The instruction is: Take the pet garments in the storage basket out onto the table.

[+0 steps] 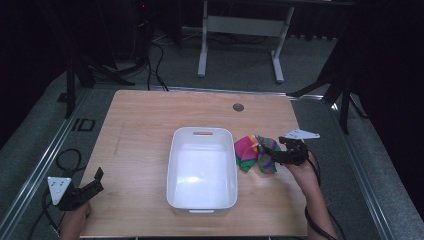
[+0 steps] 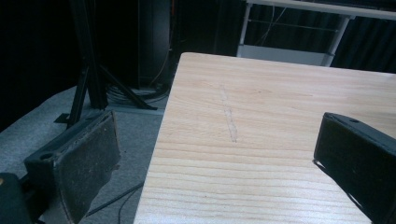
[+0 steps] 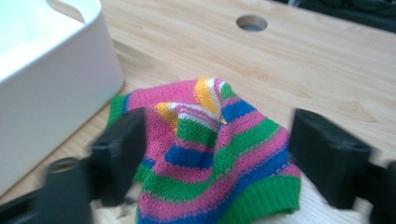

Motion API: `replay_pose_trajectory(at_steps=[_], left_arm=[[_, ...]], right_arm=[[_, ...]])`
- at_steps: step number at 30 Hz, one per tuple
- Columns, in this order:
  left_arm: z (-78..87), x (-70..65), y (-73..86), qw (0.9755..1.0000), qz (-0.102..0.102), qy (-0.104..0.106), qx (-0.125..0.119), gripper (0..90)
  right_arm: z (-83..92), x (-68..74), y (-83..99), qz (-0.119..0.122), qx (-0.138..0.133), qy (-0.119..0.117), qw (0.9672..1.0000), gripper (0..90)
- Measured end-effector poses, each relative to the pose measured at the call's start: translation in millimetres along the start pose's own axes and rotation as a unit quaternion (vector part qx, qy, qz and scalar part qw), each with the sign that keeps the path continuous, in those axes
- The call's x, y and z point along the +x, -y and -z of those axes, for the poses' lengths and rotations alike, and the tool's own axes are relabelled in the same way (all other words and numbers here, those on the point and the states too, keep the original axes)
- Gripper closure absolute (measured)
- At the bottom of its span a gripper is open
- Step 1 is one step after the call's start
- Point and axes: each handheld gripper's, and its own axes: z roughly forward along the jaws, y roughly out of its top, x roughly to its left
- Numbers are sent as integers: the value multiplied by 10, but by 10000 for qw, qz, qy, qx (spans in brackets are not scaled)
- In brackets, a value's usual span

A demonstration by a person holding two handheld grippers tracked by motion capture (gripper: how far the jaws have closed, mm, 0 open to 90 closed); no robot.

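On the wooden tabletop point(image 1: 140, 125), a crumpled rainbow-striped knitted cloth point(image 3: 215, 158) lies just beside a white plastic bin point(image 1: 202, 170), loose between the right gripper's point(image 3: 219, 158) wide-open jaws, while the left gripper point(image 2: 215, 163) rests open, empty.

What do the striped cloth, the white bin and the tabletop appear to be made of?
Striped cloth: knitted yarn, likely wool or acrylic; stitch rows and a ribbed green hem show, matte.
White bin: probably moulded plastic; smooth, slightly glossy walls, rounded corners and a cut-out handle.
Tabletop: light wood or wood-look laminate; grain lines are visible, satin finish.
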Motion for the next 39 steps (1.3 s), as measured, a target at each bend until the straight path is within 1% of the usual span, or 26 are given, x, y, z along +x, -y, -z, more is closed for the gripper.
replay_pose_trajectory(at_steps=[3, 5, 6, 7, 9, 13, 15, 17, 18, 20, 22, 25, 26, 30, 33, 36, 37, 39], left_arm=[[0, 0, 0, 10000, -3, -3, -2, 9], [1, -1, 1, 10000, -7, -3, -4, 9], [1, -1, 1, 10000, -7, -3, -4, 9], [0, -4, 1, 10000, -8, -7, -3, 9], [-1, -4, 1, 10000, -10, -8, -2, 9], [-1, -3, 1, 10000, -2, -7, 0, 9], [-1, -4, 1, 10000, -3, -12, -2, 9], [-1, -5, 1, 10000, -14, -13, 3, 9], [-2, -5, 1, 10000, -14, -12, 4, 9], [-2, -6, 1, 10000, -17, -14, 8, 9], [-1, -8, 1, 10000, -14, -20, 6, 9], [-2, -7, 1, 10000, -17, -17, 7, 9], [-2, -6, 1, 10000, -17, -15, 7, 9], [-1, -7, 1, 10000, -18, -17, 4, 9], [-1, -10, 2, 10000, -23, -19, 4, 9], [-1, -10, 2, 10000, -24, -16, 6, 9], [-1, -11, 2, 10000, -38, -15, 12, 9], [-1, -12, 2, 10000, -46, -12, 8, 9]], right_arm=[[110, -66, 58, -230, -194, -75, 9995, 155], [135, -89, 86, -276, -216, -71, 9994, 142], [162, -116, 122, -279, -172, -29, 9995, 142], [198, -147, 180, -304, -183, 27, 9994, 136], [232, -172, 242, -314, -200, 41, 9993, 134], [311, -230, 392, -331, -306, 266, 9986, 134], [350, -258, 470, -404, -365, 289, 9981, 134], [390, -270, 557, -395, -469, 420, 9972, 134], [408, -278, 602, -418, -499, 442, 9969, 134], [438, -293, 695, -478, -600, 496, 9958, 138], [457, -292, 782, -528, -594, 633, 9948, 139], [480, -278, 903, -522, -590, 859, 9932, 139], [489, -276, 940, -544, -617, 900, 9925, 139], [525, -261, 1063, -626, -665, 1048, 9903, 139], [550, -242, 1143, -668, -656, 1125, 9892, 139], [573, -230, 1195, -705, -708, 1174, 9881, 139], [608, -221, 1245, -772, -815, 1258, 9857, 139], [651, -208, 1271, -825, -911, 1364, 9830, 139]])
